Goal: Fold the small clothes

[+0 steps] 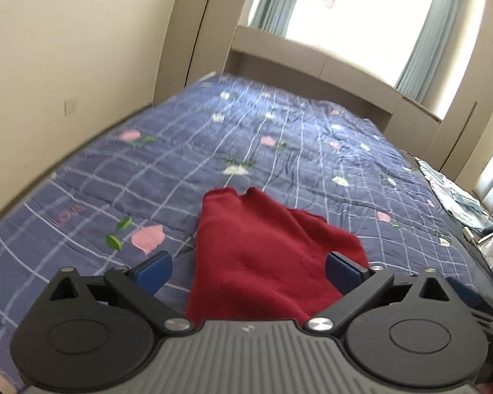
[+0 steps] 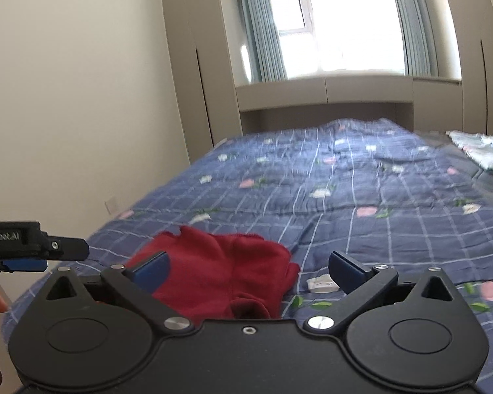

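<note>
Now both claws stand wide and empty: left gripper [image 1: 248,269] and right gripper [image 2: 248,271] hover above the red garment [image 1: 263,256], which lies bunched on the near part of the quilt [image 1: 279,138]. Likely risk: loose folds slumping apart unpinned. Its near edge hides under the gripper bodies; motion blur softens the shape.
</note>
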`<act>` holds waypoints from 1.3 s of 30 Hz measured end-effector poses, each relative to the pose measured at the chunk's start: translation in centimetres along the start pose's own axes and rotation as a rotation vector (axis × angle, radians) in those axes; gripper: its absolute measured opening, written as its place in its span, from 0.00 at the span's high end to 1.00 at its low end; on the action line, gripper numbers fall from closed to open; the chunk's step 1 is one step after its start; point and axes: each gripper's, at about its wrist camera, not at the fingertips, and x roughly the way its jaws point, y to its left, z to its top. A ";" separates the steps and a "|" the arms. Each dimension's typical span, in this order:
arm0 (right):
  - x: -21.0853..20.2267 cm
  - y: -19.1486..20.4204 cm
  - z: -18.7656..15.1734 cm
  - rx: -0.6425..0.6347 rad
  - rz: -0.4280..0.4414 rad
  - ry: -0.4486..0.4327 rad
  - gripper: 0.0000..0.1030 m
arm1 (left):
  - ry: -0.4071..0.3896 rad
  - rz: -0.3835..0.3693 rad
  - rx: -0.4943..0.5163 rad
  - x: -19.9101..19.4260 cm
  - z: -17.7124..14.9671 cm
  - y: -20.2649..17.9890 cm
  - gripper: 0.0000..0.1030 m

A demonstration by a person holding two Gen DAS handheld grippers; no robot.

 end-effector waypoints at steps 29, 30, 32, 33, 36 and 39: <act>-20.1 1.3 -8.6 -0.078 -0.045 -0.139 0.01 | -0.161 0.082 0.137 -16.4 -12.9 -2.7 0.00; -20.3 1.4 -8.8 -0.078 -0.040 -0.138 0.01 | -0.158 0.082 0.134 -16.6 -13.1 -2.5 0.00; -20.5 1.7 -9.2 -0.075 -0.035 -0.136 0.01 | -0.149 0.082 0.134 -16.9 -13.7 -2.3 0.00; -20.5 1.8 -9.4 -0.075 -0.033 -0.134 0.01 | -0.146 0.083 0.138 -17.0 -14.0 -2.3 0.00; -20.4 2.2 -10.0 -0.083 -0.034 -0.128 0.01 | -0.146 0.095 0.148 -17.2 -14.8 -2.1 0.00; -20.2 2.3 -10.3 -0.094 -0.039 -0.121 0.01 | -0.147 0.105 0.149 -17.3 -15.4 -1.7 0.00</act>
